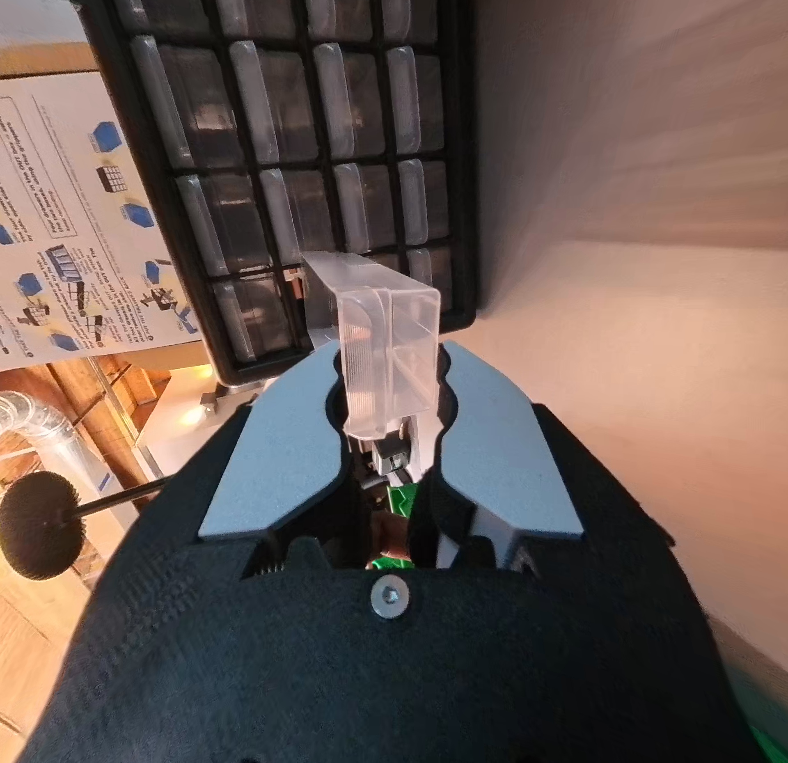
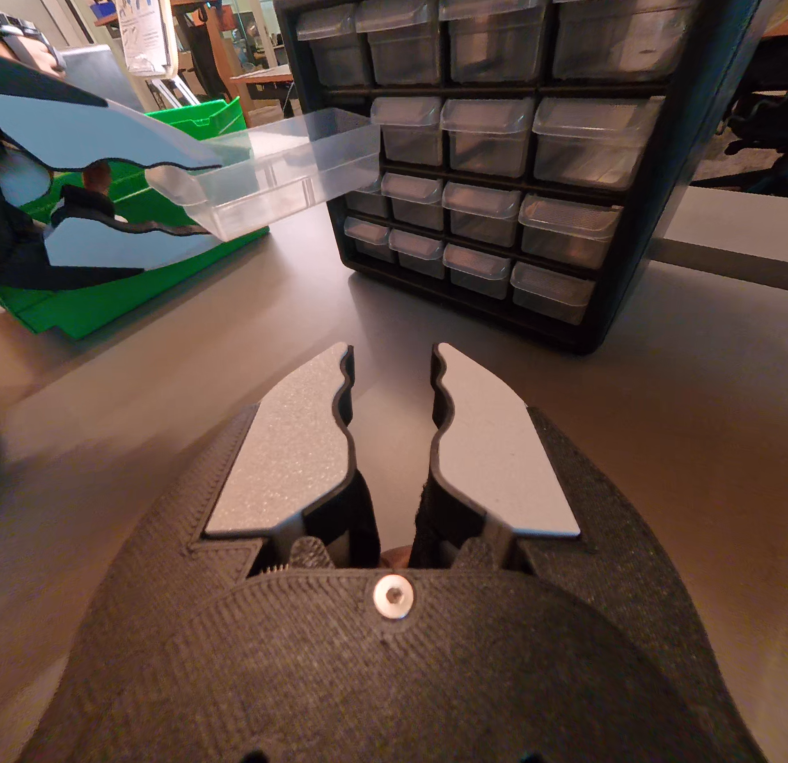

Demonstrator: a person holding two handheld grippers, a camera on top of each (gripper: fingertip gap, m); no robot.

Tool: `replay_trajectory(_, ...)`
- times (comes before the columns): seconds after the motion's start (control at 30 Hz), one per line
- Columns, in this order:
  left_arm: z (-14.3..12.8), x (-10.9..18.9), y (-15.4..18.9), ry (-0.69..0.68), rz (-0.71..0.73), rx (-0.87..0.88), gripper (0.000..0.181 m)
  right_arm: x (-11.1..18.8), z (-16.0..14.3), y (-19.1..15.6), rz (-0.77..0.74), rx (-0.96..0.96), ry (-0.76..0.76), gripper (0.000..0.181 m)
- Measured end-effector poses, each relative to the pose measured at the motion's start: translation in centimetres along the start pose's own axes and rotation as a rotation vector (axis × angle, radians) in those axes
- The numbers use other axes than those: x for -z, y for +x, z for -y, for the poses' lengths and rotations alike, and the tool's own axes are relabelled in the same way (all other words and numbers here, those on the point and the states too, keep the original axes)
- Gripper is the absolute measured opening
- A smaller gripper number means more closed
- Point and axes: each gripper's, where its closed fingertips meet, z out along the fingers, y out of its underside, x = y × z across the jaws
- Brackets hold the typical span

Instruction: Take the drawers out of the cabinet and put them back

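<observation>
A black cabinet (image 2: 682,213) with a grid of clear plastic drawers stands on the grey table; in the left wrist view the cabinet (image 1: 239,115) appears rotated. My left gripper (image 1: 390,358) is shut on the front of a clear drawer (image 1: 383,329). The drawer (image 2: 277,175) is pulled most of the way out of the left column, second row, with its back end still at the slot. The left gripper also shows in the right wrist view (image 2: 204,201), at the left. My right gripper (image 2: 392,354) is open and empty, low over the table in front of the cabinet.
A green bin (image 2: 128,299) sits on the table left of the cabinet, under the held drawer. An instruction sheet (image 1: 64,231) stands behind. The grey table (image 2: 256,337) spreads in front of the cabinet. Desks and chairs stand in the background.
</observation>
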Motion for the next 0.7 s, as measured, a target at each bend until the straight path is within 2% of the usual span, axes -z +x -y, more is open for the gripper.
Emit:
replay_trajectory(0.1, 0.1, 0.5, 0.0, 0.028, -0.018, 0.023, 0.039, 0.0, 0.0, 0.0, -0.001, 0.003, 0.000, 0.034)
replay_trajectory(0.17, 0.9, 1.3, -0.1, 0.101, -0.047, 0.069, 0.039, 0.0, 0.1, -0.1, 0.003, 0.007, 0.004, 0.034)
replay_trajectory(0.27, 3.2, 3.7, -0.9, 0.317, -0.072, 0.162, 0.039, 0.0, 0.3, -0.5, 0.029, 0.029, 0.016, 0.036)
replay_trajectory(0.33, 4.5, 5.0, -2.1, 0.460, -0.041, 0.228, 0.039, 0.2, 0.8, -1.7, 0.093, 0.039, 0.052, 0.043)
replay_trajectory(0.4, 5.5, 5.7, -4.1, 0.559, 0.105, 0.262, 0.039, 0.8, 2.0, -3.3, 0.229, -0.059, 0.126, 0.052)
replay_trajectory(0.47, 6.5, 5.8, -5.9, 0.602, 0.300, 0.248, 0.039, 1.4, 3.0, -4.3, 0.368, -0.213, 0.167, 0.068)
replay_trajectory(0.57, 7.5, 4.5, -6.6, 0.514, 0.553, 0.125, 0.038, 2.2, 4.3, -4.1, 0.488, -0.405, 0.231, 0.086)
replay_trajectory(0.7, 10.8, 2.4, -4.0, 0.439, 0.666, -0.081, 0.038, 3.0, 5.8, -2.7, 0.517, -0.585, 0.331, 0.086)
